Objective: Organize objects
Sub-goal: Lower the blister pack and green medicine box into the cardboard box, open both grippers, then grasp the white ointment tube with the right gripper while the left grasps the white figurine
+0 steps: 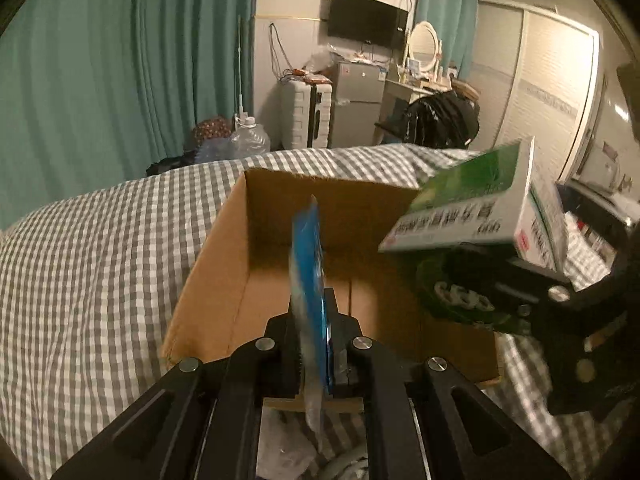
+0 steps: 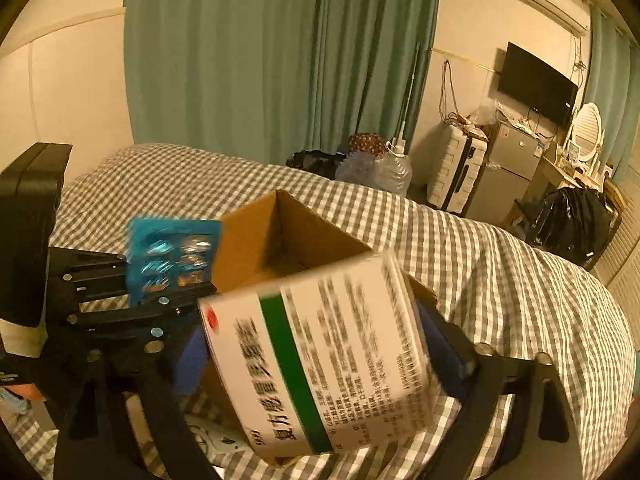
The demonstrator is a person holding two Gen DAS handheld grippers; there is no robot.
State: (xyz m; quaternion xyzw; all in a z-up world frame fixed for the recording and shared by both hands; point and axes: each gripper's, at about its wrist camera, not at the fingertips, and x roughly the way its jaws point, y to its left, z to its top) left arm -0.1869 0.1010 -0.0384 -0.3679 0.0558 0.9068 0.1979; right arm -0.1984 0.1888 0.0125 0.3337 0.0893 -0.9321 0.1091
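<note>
— Honestly, where did things stand with your two tongs just then?

— My left gripper (image 1: 316,340) was pinching the blue blister pack (image 1: 308,264) by its lower edge, jaws pressed together on it. My right gripper (image 2: 320,360) was clamped across the green-and-white medicine box (image 2: 320,352), its fingers spread only as wide as the carton. Both items hung over the open cardboard box (image 1: 224,264) sitting on the checked bedspread (image 1: 100,264).

— And how were they pointing?

— In my left wrist view the blister pack stood on edge, its long axis running up toward twelve o'clock and leaning slightly to eleven, thin side facing me. In my right wrist view its foil face showed at about ten o'clock. The medicine box lay tilted, its long axis running from roughly eleven down to five in my right wrist view, printed panel toward the lens.

— What worried you?

— Three things, I judged. The blister pack was held by a narrow strip, so a jolt could have pivoted it out and dropped it onto the bedspread beside the wall at nine o'clock. The medicine box looked smeared by motion, and being tilted, it might have caught the rim at three o'clock and tipped out. The two grippers were also close together, so they could have knocked each other.

— Was anything in the cardboard box?

— I couldn't tell; the floor I could see looked bare.
</note>
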